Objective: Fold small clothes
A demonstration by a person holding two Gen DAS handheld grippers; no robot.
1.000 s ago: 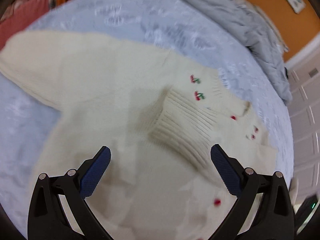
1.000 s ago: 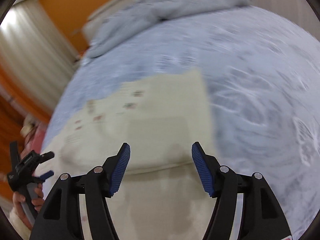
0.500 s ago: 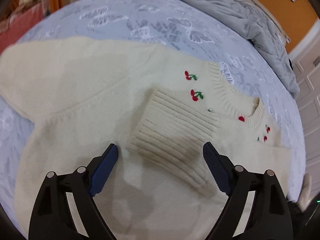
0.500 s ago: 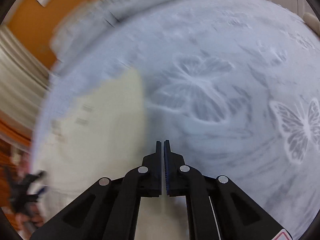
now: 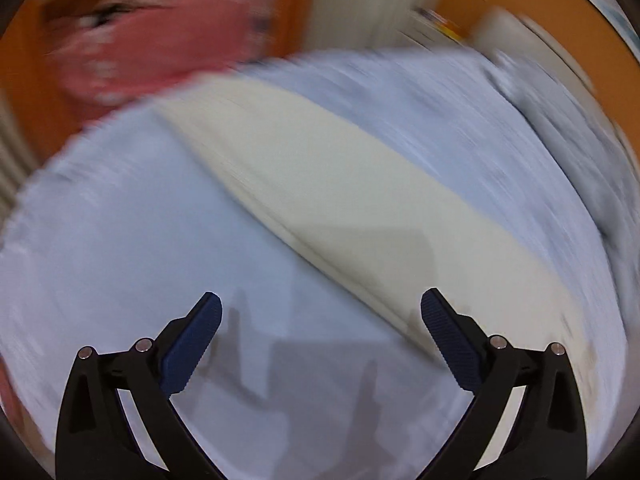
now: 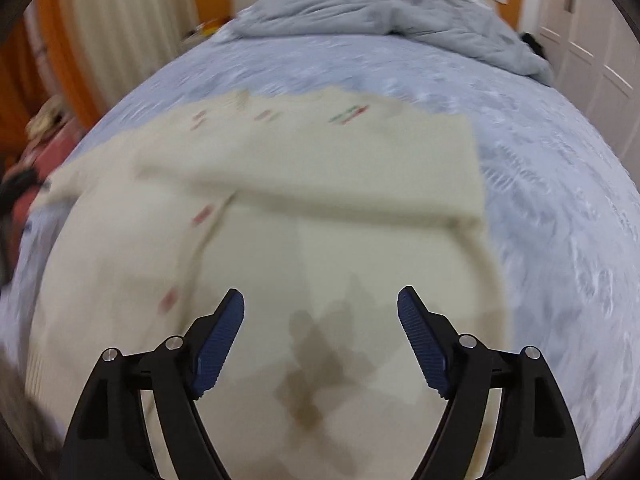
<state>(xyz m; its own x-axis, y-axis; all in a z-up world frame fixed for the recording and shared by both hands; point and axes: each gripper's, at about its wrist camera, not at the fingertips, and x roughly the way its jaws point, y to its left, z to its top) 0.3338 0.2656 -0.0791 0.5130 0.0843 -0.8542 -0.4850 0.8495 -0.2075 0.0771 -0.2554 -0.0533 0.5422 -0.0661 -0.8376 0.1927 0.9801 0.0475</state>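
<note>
A cream knit sweater (image 6: 304,200) with small red cherry marks lies flat on the blue bed cover (image 6: 560,208). One sleeve is folded across its chest. My right gripper (image 6: 320,320) is open and empty, hovering over the sweater's lower body. In the blurred left wrist view, the other sleeve (image 5: 340,184) stretches out straight on the cover (image 5: 120,260). My left gripper (image 5: 320,328) is open and empty above the bare cover, beside that sleeve's near edge.
A crumpled grey duvet (image 6: 384,12) lies at the far end of the bed. White doors (image 6: 592,40) stand to the right. A pink patterned cloth (image 5: 132,44) and orange wall (image 5: 24,92) lie past the bed edge on the left.
My right gripper has opened from shut and swung back over the sweater. My left gripper has swung left, off the sweater's body, towards the outstretched sleeve.
</note>
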